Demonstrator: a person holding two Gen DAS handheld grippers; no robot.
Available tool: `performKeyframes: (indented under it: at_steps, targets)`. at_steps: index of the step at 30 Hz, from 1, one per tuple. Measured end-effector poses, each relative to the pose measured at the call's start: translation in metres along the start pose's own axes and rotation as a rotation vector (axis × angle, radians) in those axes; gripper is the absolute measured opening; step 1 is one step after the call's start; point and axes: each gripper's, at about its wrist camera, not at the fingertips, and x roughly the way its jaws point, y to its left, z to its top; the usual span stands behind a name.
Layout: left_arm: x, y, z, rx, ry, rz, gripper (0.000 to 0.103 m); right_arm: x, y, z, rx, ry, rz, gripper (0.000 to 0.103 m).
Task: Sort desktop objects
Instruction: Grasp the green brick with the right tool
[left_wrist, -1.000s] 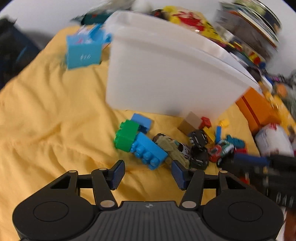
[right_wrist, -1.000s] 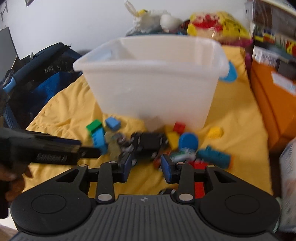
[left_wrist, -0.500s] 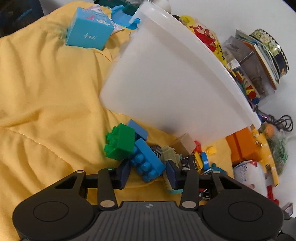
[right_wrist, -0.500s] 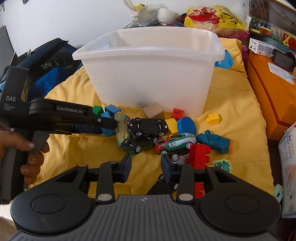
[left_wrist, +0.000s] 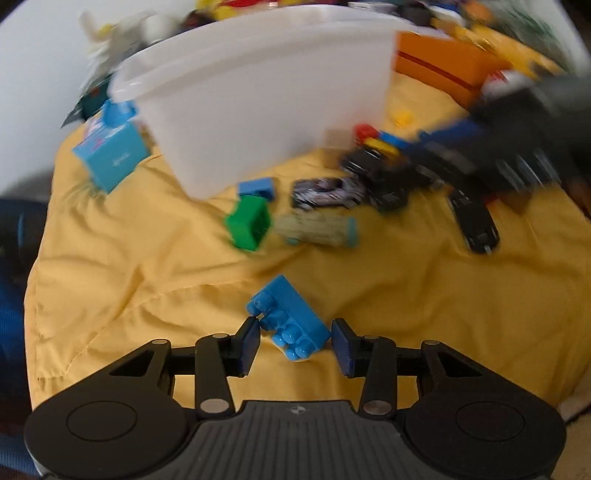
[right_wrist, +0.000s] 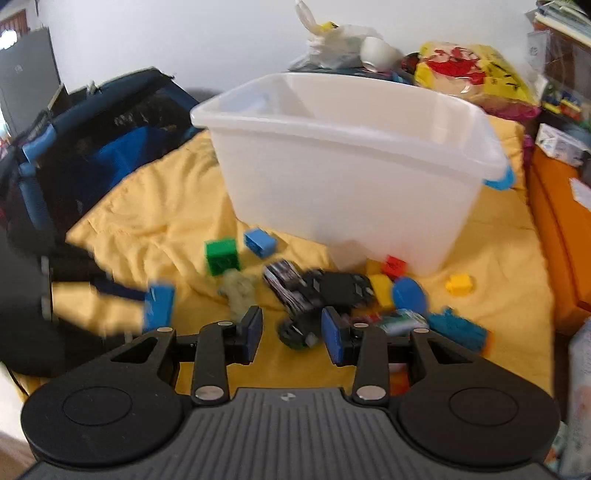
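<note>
My left gripper is shut on a blue studded brick, held clear of the toy pile over the yellow cloth. The right wrist view shows the same blue brick, blurred, at the left. My right gripper hangs open with nothing between its fingers, just above the toy cars. A green brick and a small blue brick lie in front of the white plastic bin. More bricks, a blue disc and a teal toy lie to the right of the cars.
A yellow cloth covers the surface. An orange box stands at the right and a dark blue bag at the left. A light blue box sits left of the bin. Bags and clutter pile up behind it.
My left gripper closed on the blue brick and carried it back out of the pile while rolling. The green brick tipped over. My right gripper stayed put.
</note>
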Motion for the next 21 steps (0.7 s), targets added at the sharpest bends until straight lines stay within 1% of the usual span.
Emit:
performKeyframes:
  at_steps: [2,4,6,8,12,14,16,19,21]
  targets:
    - [0.002,-0.003,-0.004,-0.002,-0.001,-0.001,0.047,0.012,0.001,0.012,0.030,-0.010,0.063,0.040]
    - [0.000,-0.001,-0.007,-0.046,-0.021,-0.021,0.047,0.026,0.007,0.024,0.011,-0.013,0.107,0.040]
    - [0.000,0.001,-0.011,-0.090,-0.012,-0.043,0.047,0.046,0.017,0.037,-0.032,0.013,0.124,0.040]
    - [0.002,0.003,-0.014,-0.113,-0.009,-0.044,0.048,0.067,0.029,0.048,-0.080,0.038,0.131,0.042]
    - [0.008,0.008,-0.012,-0.157,-0.017,-0.056,0.048,0.099,0.049,0.057,-0.165,0.098,0.127,0.044]
    - [0.009,0.008,-0.011,-0.154,-0.017,-0.054,0.048,0.108,0.053,0.055,-0.189,0.130,0.118,0.034]
    - [0.010,0.007,-0.010,-0.147,-0.023,-0.053,0.047,0.103,0.052,0.050,-0.200,0.119,0.117,0.034]
    - [0.012,0.007,-0.005,-0.123,-0.018,-0.059,0.047,0.073,0.041,0.037,-0.189,0.066,0.088,0.034]
    - [0.014,0.004,-0.001,-0.097,-0.014,-0.064,0.047,0.048,0.026,0.027,-0.143,0.035,0.070,0.034]
